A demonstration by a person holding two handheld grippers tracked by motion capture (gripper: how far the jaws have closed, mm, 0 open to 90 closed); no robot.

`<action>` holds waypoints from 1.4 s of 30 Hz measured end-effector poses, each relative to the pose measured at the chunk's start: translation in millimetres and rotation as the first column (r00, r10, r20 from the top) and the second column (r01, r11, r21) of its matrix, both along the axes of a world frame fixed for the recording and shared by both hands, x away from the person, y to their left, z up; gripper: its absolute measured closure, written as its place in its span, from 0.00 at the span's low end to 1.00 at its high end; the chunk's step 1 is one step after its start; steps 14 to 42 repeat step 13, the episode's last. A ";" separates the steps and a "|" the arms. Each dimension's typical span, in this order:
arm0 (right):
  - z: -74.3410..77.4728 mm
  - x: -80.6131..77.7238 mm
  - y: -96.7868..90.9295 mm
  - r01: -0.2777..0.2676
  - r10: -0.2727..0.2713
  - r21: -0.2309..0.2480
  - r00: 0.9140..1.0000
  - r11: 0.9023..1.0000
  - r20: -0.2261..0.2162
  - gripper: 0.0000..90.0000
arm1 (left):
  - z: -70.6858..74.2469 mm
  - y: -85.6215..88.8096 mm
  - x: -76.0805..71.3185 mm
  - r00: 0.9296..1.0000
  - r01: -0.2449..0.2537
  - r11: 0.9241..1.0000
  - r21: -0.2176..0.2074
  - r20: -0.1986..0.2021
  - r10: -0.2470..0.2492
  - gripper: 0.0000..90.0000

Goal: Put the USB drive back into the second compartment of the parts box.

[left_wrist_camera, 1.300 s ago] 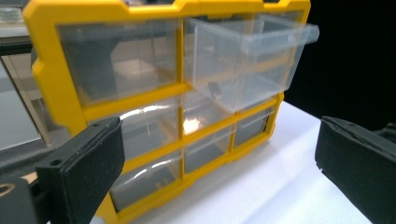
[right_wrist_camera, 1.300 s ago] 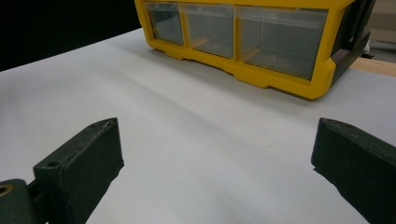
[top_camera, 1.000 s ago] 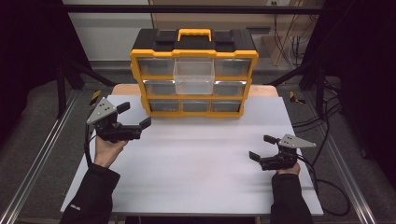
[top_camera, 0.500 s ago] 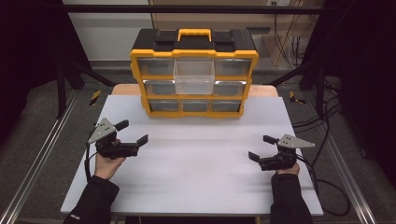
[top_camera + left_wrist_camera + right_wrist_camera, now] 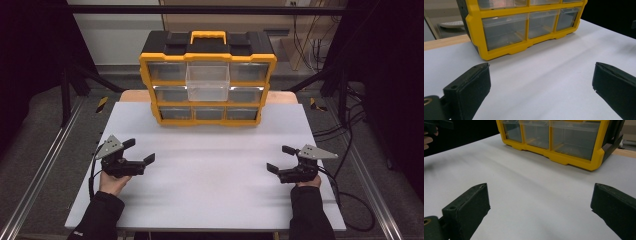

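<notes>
Organiser: the yellow-and-black plastic drawer cabinet with clear drawers (image 5: 207,80) stood at the far edge of the white table top (image 5: 210,170), centred between its far corners, its front facing the person.
Open drawer: one clear plastic drawer in the middle of the cabinet's upper rows (image 5: 207,80) jutted out past the yellow frame; I could not tell whether anything lay in it.
Left gripper: the black two-jaw left gripper (image 5: 140,152) sat low near the table's near-left corner, jaws spread wide and holding nothing; in the left gripper view the jaws framed bare table with the cabinet's bottom row (image 5: 529,25) beyond.
Right gripper: the black two-jaw right gripper (image 5: 280,159) rested near the near-right corner, likewise released and empty, well apart from the cabinet.
Risk, tipping: the cabinet looked light and stood free, so I judged a one-sided push or pull on the jutting drawer could slide or rock the whole unit towards the far edge unless the other gripper steadied it.
Risk, drawer: gripped by its thin clear wall, the drawer might slip from the jaws or come right out of its slot.
Risk, reach: both grippers had a long approach, and an angled one could knock the closed neighbouring drawers.
</notes>
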State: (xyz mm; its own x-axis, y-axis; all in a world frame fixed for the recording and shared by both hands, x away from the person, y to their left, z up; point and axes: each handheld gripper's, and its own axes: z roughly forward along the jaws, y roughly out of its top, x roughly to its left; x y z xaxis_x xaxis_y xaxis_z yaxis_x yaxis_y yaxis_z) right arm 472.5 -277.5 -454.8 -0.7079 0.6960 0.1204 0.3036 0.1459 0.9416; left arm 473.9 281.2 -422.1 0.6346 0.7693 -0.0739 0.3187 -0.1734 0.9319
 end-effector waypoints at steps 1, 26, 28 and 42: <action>-0.2 0.0 -0.4 0.001 -0.001 0.003 1.000 1.000 0.000 0.03 | -0.5 0.8 -0.3 1.000 -0.001 1.000 0.002 -0.004 0.001 0.02; -2.5 0.7 -1.4 0.001 -0.001 0.002 1.000 1.000 -0.007 0.03 | -10.7 9.3 0.1 1.000 -0.021 1.000 0.006 -0.016 0.021 0.02; -2.5 0.7 -1.4 0.001 -0.001 0.002 1.000 1.000 -0.007 0.03 | -10.7 9.3 0.1 1.000 -0.021 1.000 0.006 -0.016 0.021 0.02; -2.5 0.7 -1.4 0.001 -0.001 0.002 1.000 1.000 -0.007 0.03 | -10.7 9.3 0.1 1.000 -0.021 1.000 0.006 -0.016 0.021 0.02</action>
